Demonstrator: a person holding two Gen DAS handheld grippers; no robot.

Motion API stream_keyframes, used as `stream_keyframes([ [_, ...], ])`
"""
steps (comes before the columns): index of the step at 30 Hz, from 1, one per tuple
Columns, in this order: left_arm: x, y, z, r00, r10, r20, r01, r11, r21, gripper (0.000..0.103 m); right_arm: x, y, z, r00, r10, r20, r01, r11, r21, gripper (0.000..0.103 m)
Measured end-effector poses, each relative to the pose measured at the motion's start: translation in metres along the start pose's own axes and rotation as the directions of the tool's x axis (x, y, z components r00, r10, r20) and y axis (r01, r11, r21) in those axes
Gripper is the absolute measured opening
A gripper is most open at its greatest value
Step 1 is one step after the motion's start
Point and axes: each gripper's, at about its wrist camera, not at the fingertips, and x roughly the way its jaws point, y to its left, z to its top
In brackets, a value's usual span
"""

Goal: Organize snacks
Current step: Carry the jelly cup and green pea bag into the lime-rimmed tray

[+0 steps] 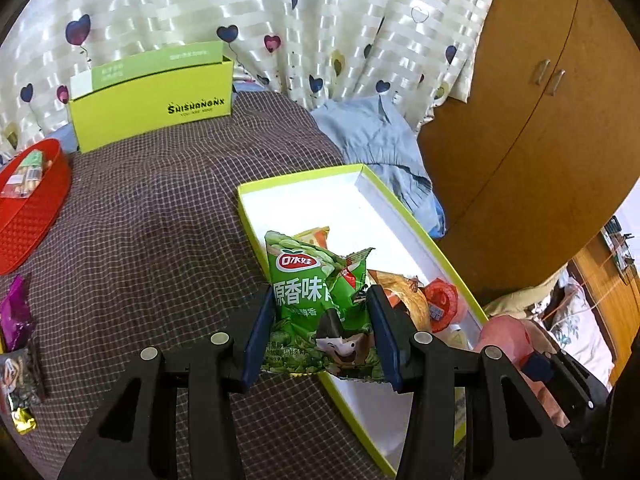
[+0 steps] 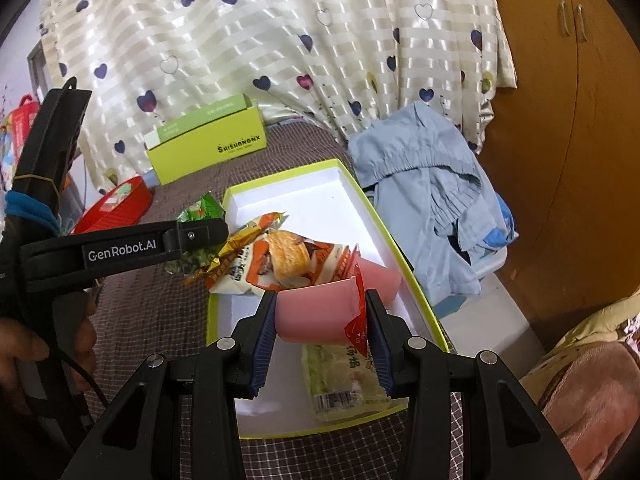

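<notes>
At the far left of the left wrist view, a purple packet (image 1: pixel 15 316) and a few small wrappers (image 1: pixel 20 384) lie on the checked cloth (image 1: pixel 152 240). Behind them sits a red basket (image 1: pixel 32 204) with snacks inside, and further back a green box (image 1: pixel 154 114) stands upright against the heart-print curtain (image 1: pixel 320 20).

In the middle, the left gripper (image 1: pixel 320 326) has its 2 blue-padded jaws closed against the sides of a green snack bag (image 1: pixel 316 308), which is crumpled between them. The bag hangs over the near left edge of the shallow tray (image 1: pixel 400 200), a white-lined lid with a lime rim. Whether the bag touches the tray cannot be told.

Inside the tray, to the right of the bag, lie an orange-and-white biscuit packet (image 1: pixel 404 292) and a jelly cup with a red foil lid (image 1: pixel 440 304).

In the right wrist view, the left gripper (image 2: pixel 200 236) reaches in from the left with the green snack bag (image 2: pixel 200 212) at the tray (image 2: pixel 360 184) edge. The biscuit packet (image 2: pixel 288 264) lies mid-tray. The right gripper (image 2: pixel 322 320) has its jaws narrowed onto a pink jelly cup (image 2: pixel 316 312) lying sideways, its red foil against the right pad, above a pale green packet (image 2: pixel 344 380) on the tray floor.

To the right, blue clothing (image 2: pixel 432 200) is heaped beside the tray, with a wooden wardrobe (image 2: pixel 560 160) beyond.
</notes>
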Motion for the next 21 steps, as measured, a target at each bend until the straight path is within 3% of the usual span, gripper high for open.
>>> stream_keyframes([
  [21, 0.033, -0.009, 0.012, 1.0, -0.014, -0.016, 0.015, 1.0, 0.026, 0.048, 0.016, 0.019, -0.016, 0.999, 0.021, -0.046, -0.023, 0.998, -0.063, 0.041],
])
